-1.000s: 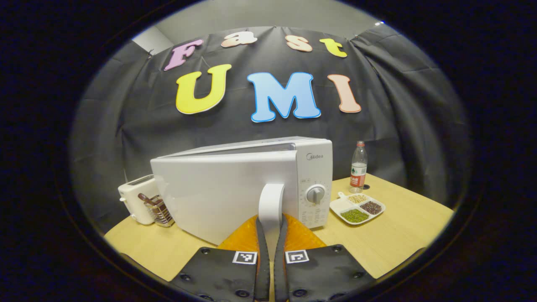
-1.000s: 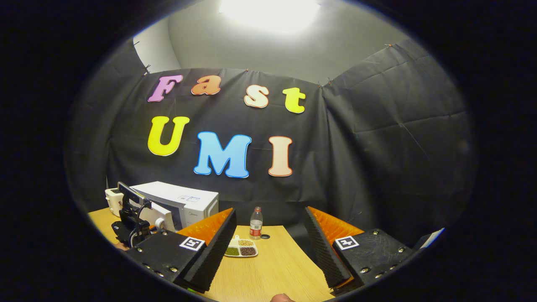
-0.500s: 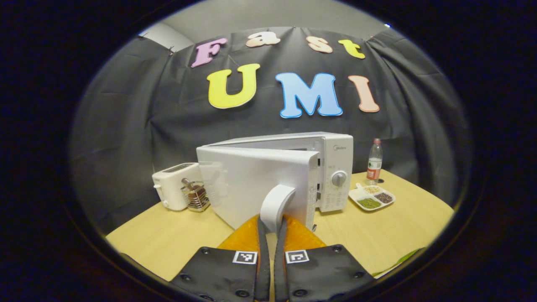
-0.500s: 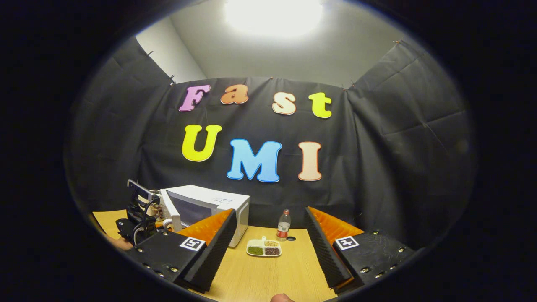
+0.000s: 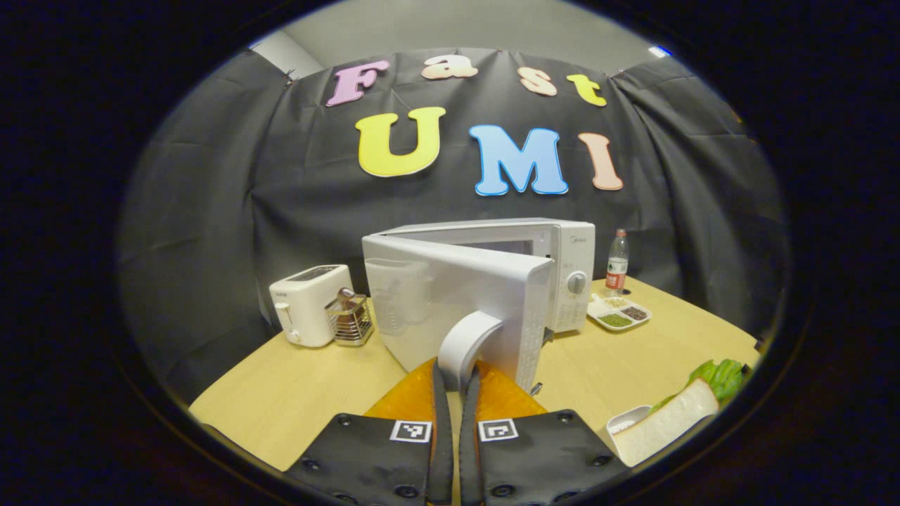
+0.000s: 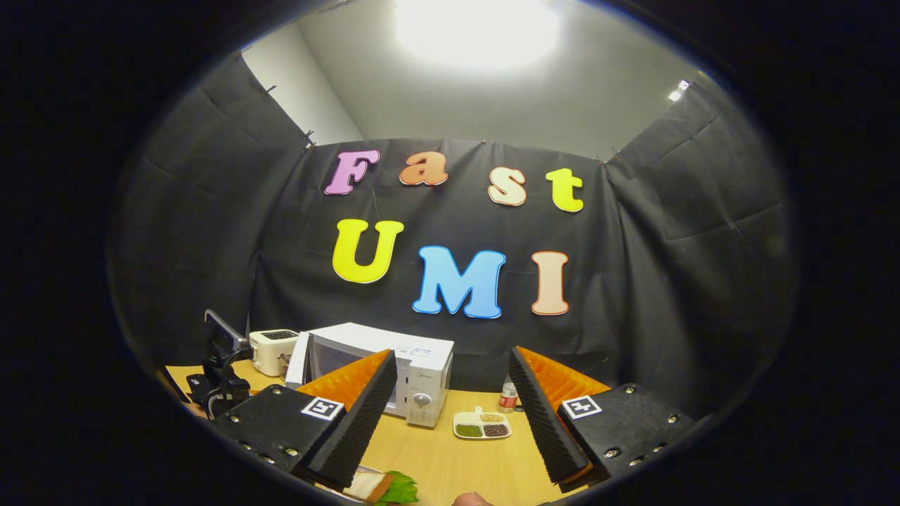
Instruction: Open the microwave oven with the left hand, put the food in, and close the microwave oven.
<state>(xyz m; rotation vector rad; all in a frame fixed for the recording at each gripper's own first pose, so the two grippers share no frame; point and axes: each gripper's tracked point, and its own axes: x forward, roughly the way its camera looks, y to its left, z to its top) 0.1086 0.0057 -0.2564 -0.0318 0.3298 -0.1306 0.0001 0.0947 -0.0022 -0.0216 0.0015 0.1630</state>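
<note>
Now the left gripper (image 5: 453,383) has its two fingers pressed together on the curved white handle (image 5: 470,342) of the white microwave oven's door (image 5: 457,306), which stands swung partly open from the white microwave oven (image 5: 562,263) on the pale wooden table (image 5: 302,393). Near the table's right edge lies the food, a slice of white bread with green lettuce (image 5: 675,414), well apart from the oven. The right gripper (image 6: 450,407) hangs above the table with its jaws wide apart, holding nothing. Beside the oven's left stand a white toaster (image 5: 307,303) and a wire basket (image 5: 349,320); to its right sit a divided white dish of beans (image 5: 619,314) and a clear plastic bottle (image 5: 617,260).
</note>
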